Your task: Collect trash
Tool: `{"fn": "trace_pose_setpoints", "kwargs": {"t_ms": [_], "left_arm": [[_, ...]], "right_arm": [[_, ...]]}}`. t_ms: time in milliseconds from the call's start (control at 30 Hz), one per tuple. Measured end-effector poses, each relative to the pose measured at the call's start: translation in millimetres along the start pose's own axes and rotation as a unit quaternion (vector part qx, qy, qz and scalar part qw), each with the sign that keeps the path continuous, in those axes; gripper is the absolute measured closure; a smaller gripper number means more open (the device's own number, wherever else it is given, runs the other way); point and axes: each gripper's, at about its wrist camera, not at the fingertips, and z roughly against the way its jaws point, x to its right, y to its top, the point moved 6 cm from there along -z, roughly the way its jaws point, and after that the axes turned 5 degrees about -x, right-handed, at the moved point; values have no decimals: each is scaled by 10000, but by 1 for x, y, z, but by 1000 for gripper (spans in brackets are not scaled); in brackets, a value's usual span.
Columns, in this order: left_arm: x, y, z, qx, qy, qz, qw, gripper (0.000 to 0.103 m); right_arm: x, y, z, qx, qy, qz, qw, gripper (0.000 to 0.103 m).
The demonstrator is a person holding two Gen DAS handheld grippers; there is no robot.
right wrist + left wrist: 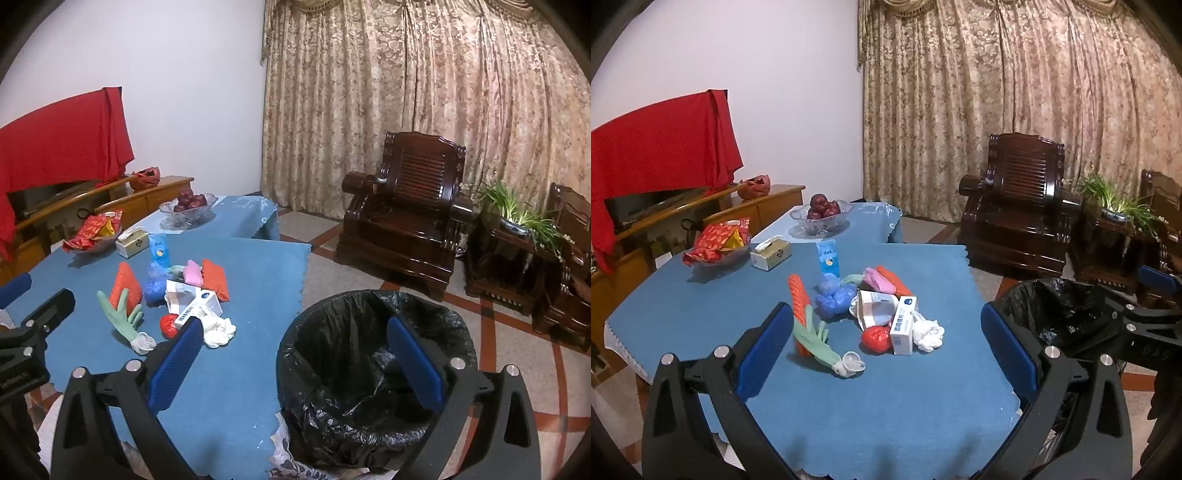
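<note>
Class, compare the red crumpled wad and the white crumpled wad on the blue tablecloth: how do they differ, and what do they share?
The red wad lies left of the small white carton; the white wad lies right of it. The red wad looks shiny and compact; the white wad looks matte, looser and knotted. Both are crumpled and lie against that carton.

Box (903, 328) lettering too small to read

White wall (783, 92), patterned curtains (1015, 110), dark wooden armchair (406, 221), tiled floor (498, 332)
</note>
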Motion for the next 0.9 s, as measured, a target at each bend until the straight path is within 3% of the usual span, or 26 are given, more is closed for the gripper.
{"fn": "trace_pose_setpoints", "kwargs": {"t_ms": [100, 900], "left_arm": [[1, 0, 4, 133, 22, -18, 9999, 5], [-12, -2, -11, 16, 23, -1, 10000, 5]], "right_arm": [[0, 0, 0, 7, -7, 7, 10000, 6], [-2, -1, -2, -12, -11, 17, 10000, 6]]}}
